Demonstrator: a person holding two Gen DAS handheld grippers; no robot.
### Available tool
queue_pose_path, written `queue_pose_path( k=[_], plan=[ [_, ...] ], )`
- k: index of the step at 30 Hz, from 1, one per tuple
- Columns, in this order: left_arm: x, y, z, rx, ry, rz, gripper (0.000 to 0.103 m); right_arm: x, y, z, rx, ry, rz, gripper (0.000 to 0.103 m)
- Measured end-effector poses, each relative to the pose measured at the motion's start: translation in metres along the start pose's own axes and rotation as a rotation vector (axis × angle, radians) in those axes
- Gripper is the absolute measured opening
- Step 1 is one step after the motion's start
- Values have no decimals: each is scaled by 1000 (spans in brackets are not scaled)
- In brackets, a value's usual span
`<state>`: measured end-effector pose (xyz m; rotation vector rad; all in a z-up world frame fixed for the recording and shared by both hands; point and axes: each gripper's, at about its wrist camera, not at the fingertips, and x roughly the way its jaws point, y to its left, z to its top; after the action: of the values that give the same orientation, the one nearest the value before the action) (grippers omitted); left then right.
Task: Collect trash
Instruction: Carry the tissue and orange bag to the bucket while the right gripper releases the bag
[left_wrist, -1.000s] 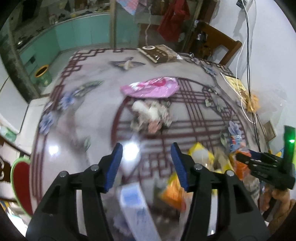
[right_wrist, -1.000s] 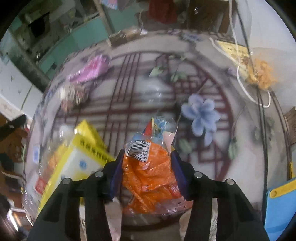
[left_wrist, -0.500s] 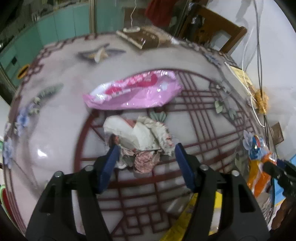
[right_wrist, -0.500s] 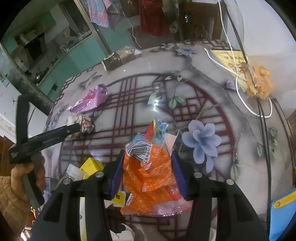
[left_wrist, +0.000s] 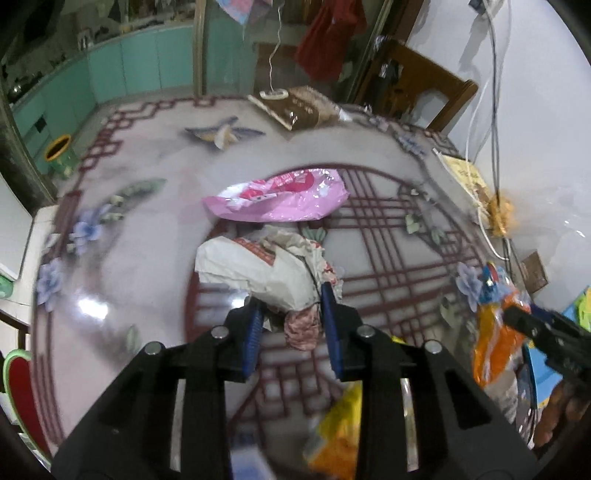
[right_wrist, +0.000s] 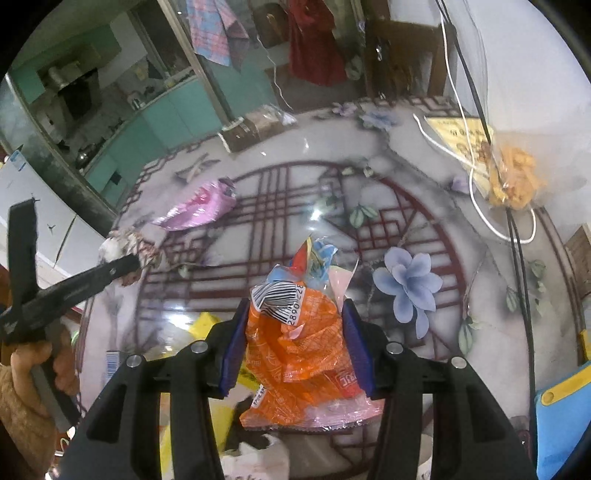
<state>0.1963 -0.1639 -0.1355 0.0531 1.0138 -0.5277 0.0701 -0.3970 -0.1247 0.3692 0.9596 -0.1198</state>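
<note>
Step in hand: grasping the next piece of trash. My left tongs (left_wrist: 291, 325) have just been closing around the crumpled paper wad (left_wrist: 266, 269) at frame centre on the worktop (left_wrist: 140, 266); the pads flank its near end and appear to press it, lightly I judge. My right tongs (right_wrist: 295, 350) are clenched on an orange snack wrapper (right_wrist: 295, 339), held above the worktop. A pink foil bag (left_wrist: 277, 199) lies just beyond the wad, untouched. Next move: finish the squeeze, lift the wad clear without snagging the pink bag, then carry both loads to the collection point, which I cannot see.
</note>
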Motion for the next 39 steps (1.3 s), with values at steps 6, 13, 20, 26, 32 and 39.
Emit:
queue_pose_path(
  k=[6, 13, 20, 26, 32, 39],
  plan=[
    [-61, 5, -31, -11, -56, 14, 29, -36, 27, -5, -45, -63, 8, 47],
    [-118, 22, -71, -34, -115, 63, 29, -66, 56, -12, -93, -107, 12, 47],
    [-147, 38, -90, -72, -152, 90, 29, -88, 90, -17, -152, -152, 27, 47],
    [-161, 60, -107, -98, -159, 123, 30, -92, 115, -25, -183, -158, 50, 47],
    [-173, 87, -121, -124, -166, 162, 30, -85, 146, -32, -217, -144, 68, 47],
    [-187, 129, -136, -177, -169, 193, 30, -77, 190, -39, -268, -133, 90, 47]
  ],
)
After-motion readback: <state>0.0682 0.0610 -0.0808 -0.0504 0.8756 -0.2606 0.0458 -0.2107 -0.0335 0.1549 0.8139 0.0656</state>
